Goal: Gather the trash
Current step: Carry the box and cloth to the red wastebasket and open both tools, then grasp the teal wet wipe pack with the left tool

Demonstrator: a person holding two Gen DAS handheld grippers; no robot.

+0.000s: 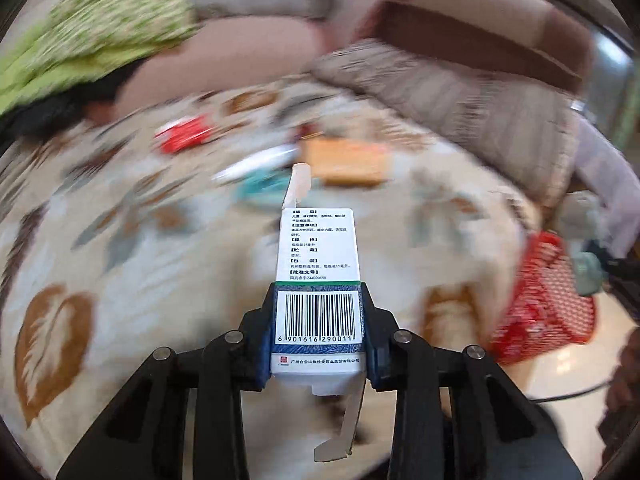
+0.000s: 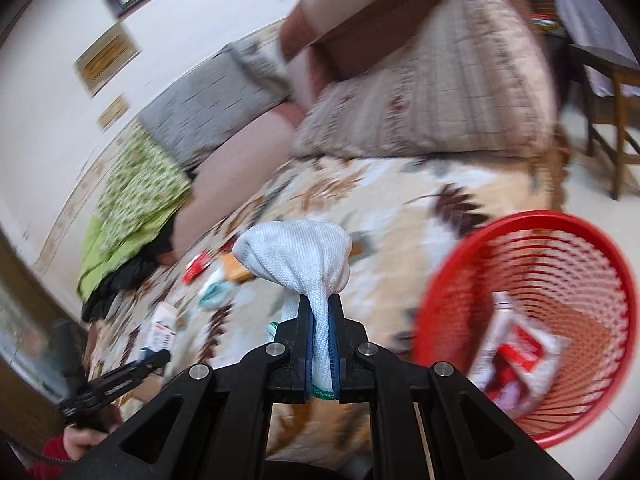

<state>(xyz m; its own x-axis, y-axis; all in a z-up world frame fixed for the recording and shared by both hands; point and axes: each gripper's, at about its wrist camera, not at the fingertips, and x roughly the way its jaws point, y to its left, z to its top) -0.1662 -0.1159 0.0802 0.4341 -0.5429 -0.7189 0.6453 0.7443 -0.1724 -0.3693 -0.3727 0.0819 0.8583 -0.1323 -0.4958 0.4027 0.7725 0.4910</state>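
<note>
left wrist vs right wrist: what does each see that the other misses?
Left wrist only: barcode and print on the medicine box clamped by the left gripper.
Right wrist only: white cloth pinched in the right gripper, packaging already inside the red basket, wall frames.
Both: the basket, leaf-print cover, red and orange litter.

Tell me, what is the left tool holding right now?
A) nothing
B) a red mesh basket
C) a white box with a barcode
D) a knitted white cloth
C: the left tool is clamped on a white box with its barcode facing the camera.
</note>
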